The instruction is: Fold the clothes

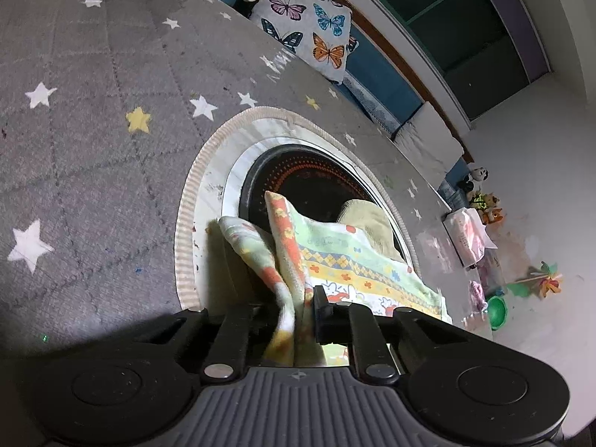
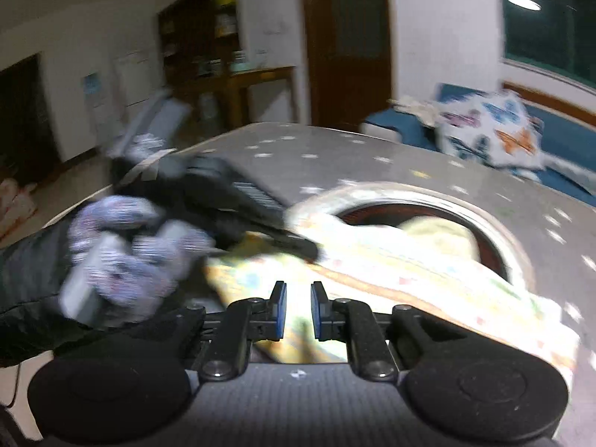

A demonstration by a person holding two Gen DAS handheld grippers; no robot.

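A yellowish cloth (image 1: 367, 225) is sitting in the round basin (image 1: 298, 171) while the left gripper (image 1: 298, 316) is pinching the bunched patterned towel (image 1: 357, 264) and the right gripper (image 2: 298, 311) is hanging parted.

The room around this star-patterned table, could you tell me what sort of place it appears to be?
Most likely a home living room. A butterfly-print cushion lies on a blue sofa behind the table, stuffed toys sit further along, and the right wrist view shows a wooden shelf unit of household items.
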